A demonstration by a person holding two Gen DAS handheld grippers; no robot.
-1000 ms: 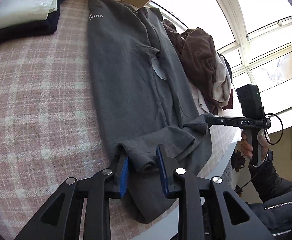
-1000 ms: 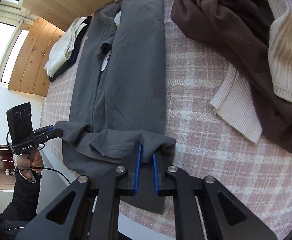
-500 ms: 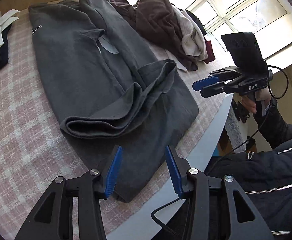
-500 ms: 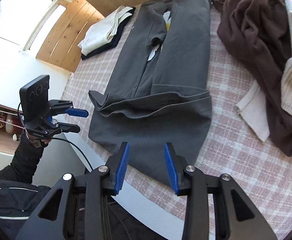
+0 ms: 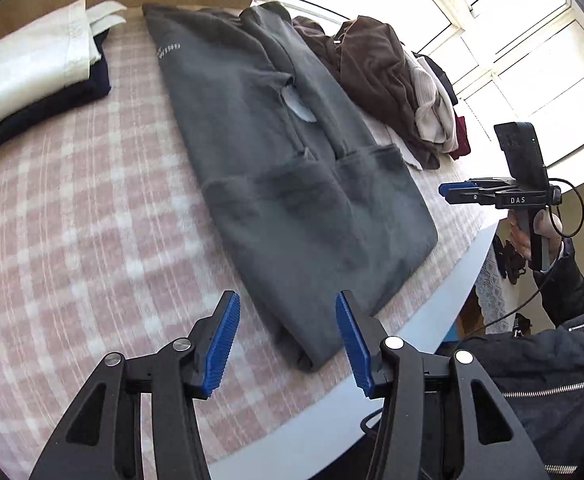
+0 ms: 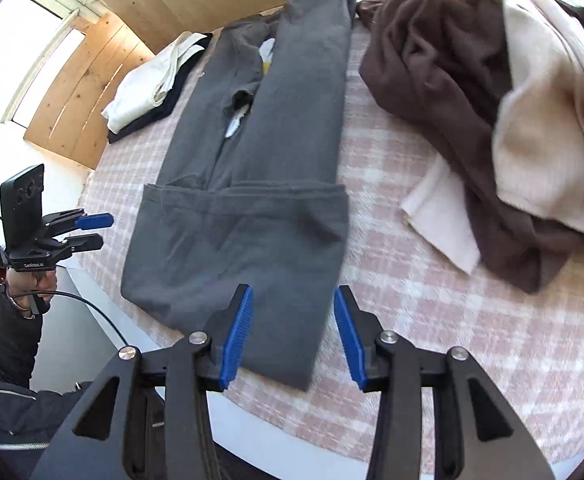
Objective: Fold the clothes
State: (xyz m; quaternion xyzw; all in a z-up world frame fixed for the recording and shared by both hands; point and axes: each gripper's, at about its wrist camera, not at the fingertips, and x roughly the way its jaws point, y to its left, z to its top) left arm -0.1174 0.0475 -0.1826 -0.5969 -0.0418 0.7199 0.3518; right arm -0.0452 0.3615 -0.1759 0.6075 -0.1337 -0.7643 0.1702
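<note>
Just ahead of the left gripper [image 5: 286, 334], a grey garment [image 5: 292, 184], laid long on the pink checked tablecloth [image 5: 72, 216], near end folded back over itself into a doubled band. Blue pads [image 5: 224, 344] spread wide, holding nothing, hovering above the garment's near corner at the table edge [image 5: 431, 320]. Same garment [image 6: 252, 208] straight in front of the right gripper [image 6: 292, 332] too: jaws likewise wide apart and empty, near hem passing between and below the pads, not touched as far as can be told. Fold line running crosswise, level and fairly flat; farther up, narrow, with a white label showing at the middle slit.

No containers anywhere; only piles. Far left of the garment, well apart from it, a folded stack [image 5: 32, 80] with cream cloth on top of dark navy. On the other side, a loose heap of brown and cream clothes [image 6: 491, 112], close beside the garment's upper half, perhaps touching near the far end.

Near hem lying right at the rounded table edge, slightly over the bare pale rim. Wide bare tablecloth between garment and folded stack; a narrower strip between garment and heap. Each gripper seen from the other's view, held off the table edge in a dark-sleeved hand [image 5: 535, 232], cable trailing.
</note>
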